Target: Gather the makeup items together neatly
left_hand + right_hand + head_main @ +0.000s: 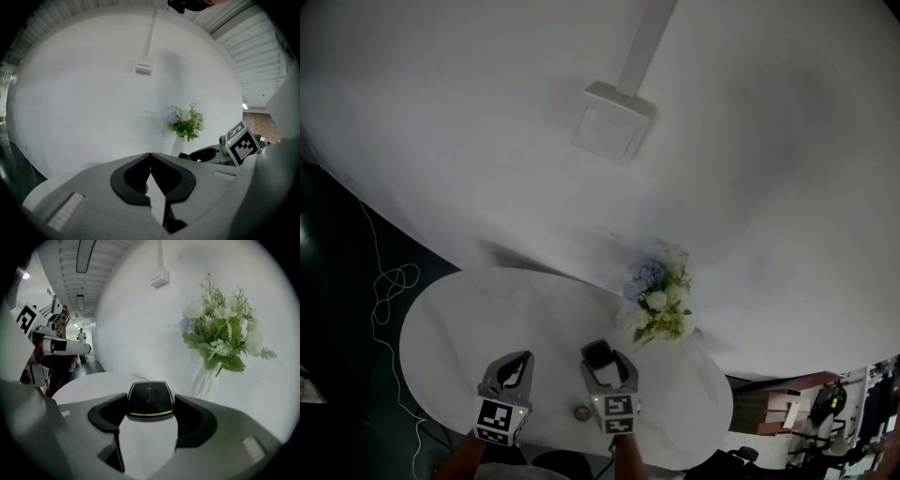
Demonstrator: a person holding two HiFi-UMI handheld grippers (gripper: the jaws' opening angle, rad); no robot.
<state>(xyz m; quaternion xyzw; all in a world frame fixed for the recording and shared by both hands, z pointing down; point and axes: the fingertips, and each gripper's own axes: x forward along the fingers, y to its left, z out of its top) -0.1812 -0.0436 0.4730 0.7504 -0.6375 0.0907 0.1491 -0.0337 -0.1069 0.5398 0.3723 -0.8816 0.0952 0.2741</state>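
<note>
The black compact [150,400] is clamped between the pads of my right tongs [607,361], over the round white worktop [487,319]. My left tongs [150,157] are closed, tips touching, just beside the right ones. A small round item [581,412] lies on the worktop between the two tongs; a flower bouquet [661,305] stands at the far edge.

Compact [146,398] between right gripper [150,402] jaws: black, thin gold edge. Flowers [220,336] ahead of that gripper: white, pale blue, green leaves.

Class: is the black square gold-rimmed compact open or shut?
Shut: the black gold-rimmed compact shows a flat lid, no gap, held by the right gripper.
</note>
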